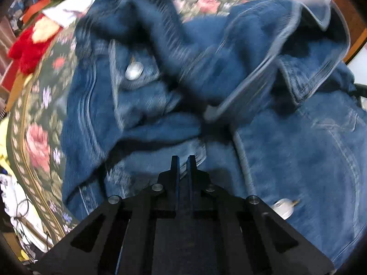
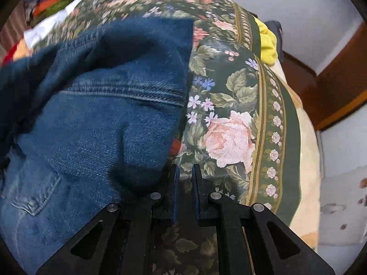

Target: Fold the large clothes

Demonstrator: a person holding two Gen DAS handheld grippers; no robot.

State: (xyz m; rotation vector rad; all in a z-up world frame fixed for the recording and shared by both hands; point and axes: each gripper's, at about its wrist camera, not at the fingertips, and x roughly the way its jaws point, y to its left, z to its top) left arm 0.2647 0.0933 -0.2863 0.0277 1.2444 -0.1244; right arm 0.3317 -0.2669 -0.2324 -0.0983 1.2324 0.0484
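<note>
On the floral bedspread, your left gripper pinches denim jacket fabric; right gripper, narrowly parted, holds nothing. Pull the hem taut before folding.

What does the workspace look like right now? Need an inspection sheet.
Surface: floral bedspread, dark green with pink roses.
Job's things: denim jacket rumpled, collar up, metal buttons showing.
Clutter: red plush, white cloth, yellow cloth at the bed edges.
Grippers: left tongs nearly shut over denim, grip unclear; right tongs slightly apart beside the jacket edge, holding nothing.
Cables: thin wire at far left.
Surroundings: white wall, wooden frame.
</note>
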